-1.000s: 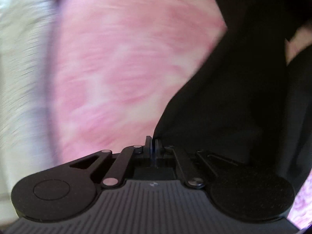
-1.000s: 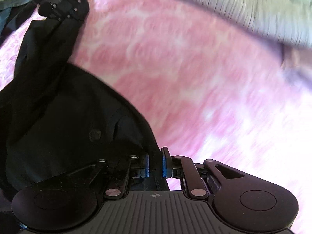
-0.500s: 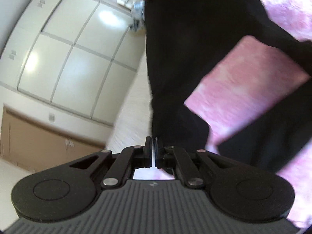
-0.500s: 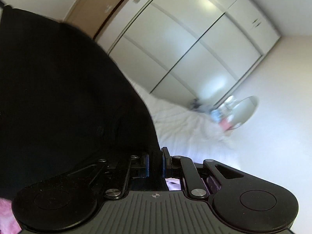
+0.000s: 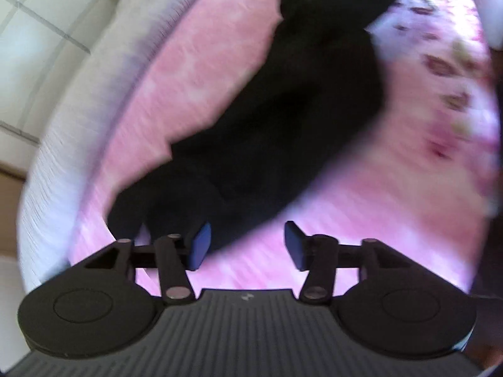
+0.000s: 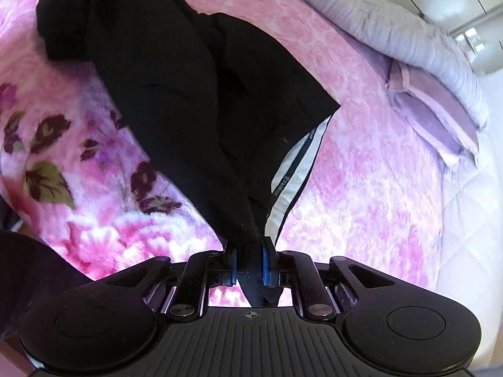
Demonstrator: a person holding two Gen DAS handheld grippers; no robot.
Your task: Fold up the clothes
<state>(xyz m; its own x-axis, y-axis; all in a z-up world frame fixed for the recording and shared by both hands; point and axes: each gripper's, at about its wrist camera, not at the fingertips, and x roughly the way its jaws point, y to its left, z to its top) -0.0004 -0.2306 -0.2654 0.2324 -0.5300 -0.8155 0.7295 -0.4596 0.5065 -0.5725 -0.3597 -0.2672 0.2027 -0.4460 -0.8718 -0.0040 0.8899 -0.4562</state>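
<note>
Right tool point(image 6: 250, 271): pressed together on a bunched edge of the black garment point(image 6: 176, 94), by its white inner band point(image 6: 295, 169); cloth runs taut from the pinch up toward the far part of the bed.
Left tool point(image 5: 245, 245): spread wide, nothing between its pads; the near end of the black garment point(image 5: 283, 119) lies just ahead of and beside its left pad. The view is blurred, so I cannot tell whether they touch.
Garment: black, looks like trousers; strung out in a long crumpled band across the pink blanket point(image 6: 361, 188), far end heaped near the blanket's far left corner. Not flat and no clean fold to be seen; how far the folding has got cannot be settled from this.
Bed: pink flowered blanket over it, a grey ribbed cover point(image 6: 371, 15) and a lilac pillow point(image 6: 440, 116) along the far right edge.
Risk, one-point hold: only one tool holds cloth, so any pull would likely twist the band into a rope rather than spread it.
Risk, grip: the pinch is on a thick wad; layers could slide out unevenly.
Risk, drag: the plush blanket may cling and ruck up under the cloth.
Risk, left tool: closing in blur could catch blanket along with garment.
</note>
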